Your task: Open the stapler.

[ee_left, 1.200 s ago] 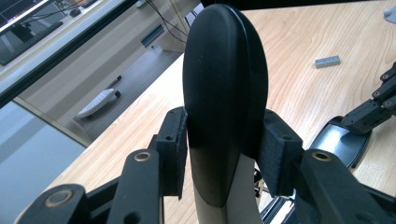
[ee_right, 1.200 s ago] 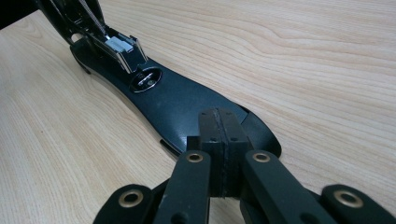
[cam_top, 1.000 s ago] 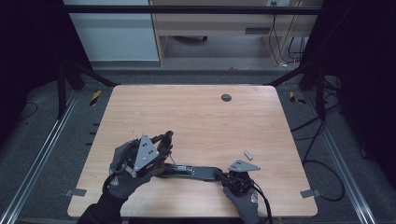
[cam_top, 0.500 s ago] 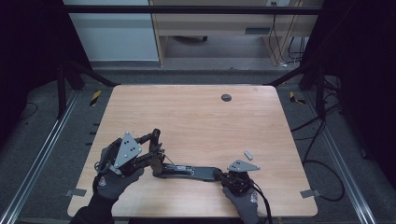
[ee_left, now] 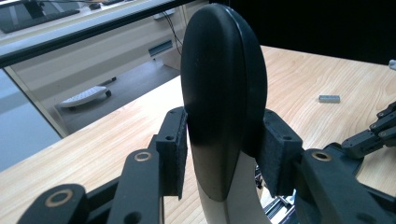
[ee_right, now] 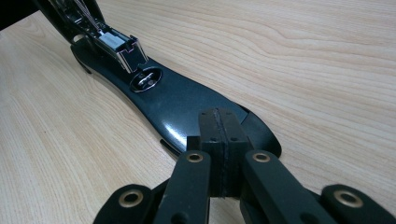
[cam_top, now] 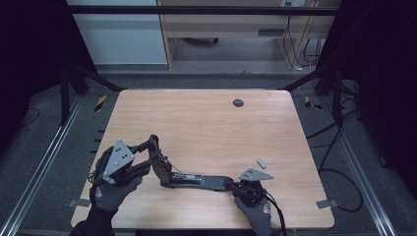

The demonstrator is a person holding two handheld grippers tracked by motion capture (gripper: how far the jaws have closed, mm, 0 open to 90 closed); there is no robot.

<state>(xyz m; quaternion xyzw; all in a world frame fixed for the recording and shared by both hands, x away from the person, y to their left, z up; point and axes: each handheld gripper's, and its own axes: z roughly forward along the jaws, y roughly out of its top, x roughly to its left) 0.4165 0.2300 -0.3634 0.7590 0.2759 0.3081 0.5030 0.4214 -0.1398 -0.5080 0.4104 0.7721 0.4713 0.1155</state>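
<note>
The stapler (cam_top: 196, 179) lies opened out at the lower middle of the high view, its base flat on the table (cam_top: 206, 123). Its top arm (ee_left: 222, 107) has swung further left and more upright than a second ago, carried by the left gripper (cam_top: 155, 152), whose pads clamp it. The right gripper (ee_right: 219, 140), closed with pads together, presses down on the base's right end.

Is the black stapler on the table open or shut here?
Open. The stapler has its base flat on the table, pressed down by the shut right gripper, while the left gripper clamps the top arm swung upward.
</note>
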